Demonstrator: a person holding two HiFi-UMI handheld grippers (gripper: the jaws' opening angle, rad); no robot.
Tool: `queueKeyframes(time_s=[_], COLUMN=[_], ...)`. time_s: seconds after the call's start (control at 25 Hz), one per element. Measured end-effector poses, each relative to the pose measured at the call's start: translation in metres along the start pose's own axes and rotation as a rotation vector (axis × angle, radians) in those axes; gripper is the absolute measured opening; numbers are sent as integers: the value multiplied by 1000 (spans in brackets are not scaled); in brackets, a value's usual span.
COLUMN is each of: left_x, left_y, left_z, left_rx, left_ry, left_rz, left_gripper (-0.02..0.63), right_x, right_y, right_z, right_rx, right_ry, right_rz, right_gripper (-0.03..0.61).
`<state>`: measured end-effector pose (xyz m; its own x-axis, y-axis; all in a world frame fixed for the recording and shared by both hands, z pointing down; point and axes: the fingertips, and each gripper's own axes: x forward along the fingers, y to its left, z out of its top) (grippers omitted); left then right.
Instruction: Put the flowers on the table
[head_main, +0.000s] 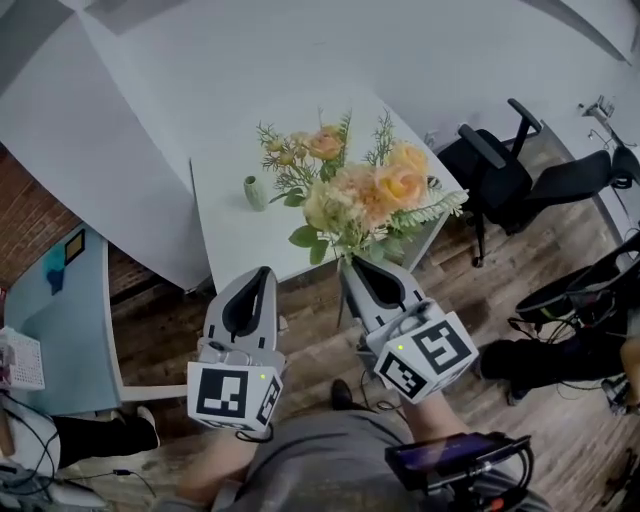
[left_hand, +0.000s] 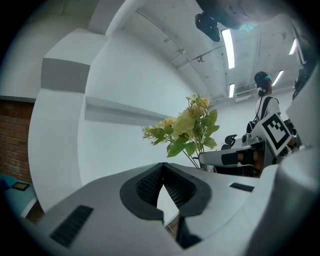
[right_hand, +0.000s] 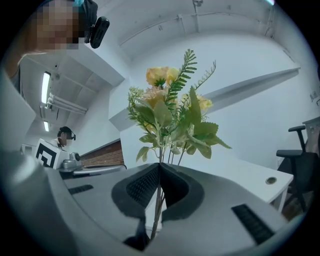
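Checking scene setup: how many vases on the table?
1: a small green vase on the white table, left of the bouquet in the head view. The bouquet may hide another.

- The near left part of the table (head_main: 225, 240) is left bare, and room for a gripper to pass is offered there.
- A small vase (head_main: 256, 192) is set near the table's left edge, well back from the near edge.
- The right half of the table top is screened by the flowers (head_main: 365, 195), which are clamped by their stems in the right gripper (head_main: 350, 265).
- The far side is closed off by a white wall (head_main: 300, 60).
- An office chair (head_main: 495, 170) is stood just beside the table's right corner.
- A pale blue desk (head_main: 60, 320) is set to the left, with a strip of floor between.
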<state>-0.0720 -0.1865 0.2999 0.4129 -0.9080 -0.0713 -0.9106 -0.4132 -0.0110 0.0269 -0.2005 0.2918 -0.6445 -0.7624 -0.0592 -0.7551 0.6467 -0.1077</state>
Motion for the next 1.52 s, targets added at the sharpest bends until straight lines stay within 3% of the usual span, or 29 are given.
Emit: queueKeyframes(time_s=[0.16,0.36,0.68,0.92,1.52], left_x=[-16,-25,-24,-23,-22], left_y=[-12,-12,1,-1,-12], left_z=[-2,4,13,11,-18], left_rx=[-46,-32,-105,-100,-98], left_ry=[20,20,160,137,120], left_rz=[-24,14,-157,-101,-75], left_gripper=[8,8,9,8,8], right_x=[-21,-19,-23,-23,-21], right_y=[10,14,32,27,14], right_z=[-1,8,12,13,5], right_rx=[1,1,97,77,11], right_ry=[42,28,126,116,65], right_rz=[-35,4,-189,-132,-96], right_gripper=[12,12,12,12,12])
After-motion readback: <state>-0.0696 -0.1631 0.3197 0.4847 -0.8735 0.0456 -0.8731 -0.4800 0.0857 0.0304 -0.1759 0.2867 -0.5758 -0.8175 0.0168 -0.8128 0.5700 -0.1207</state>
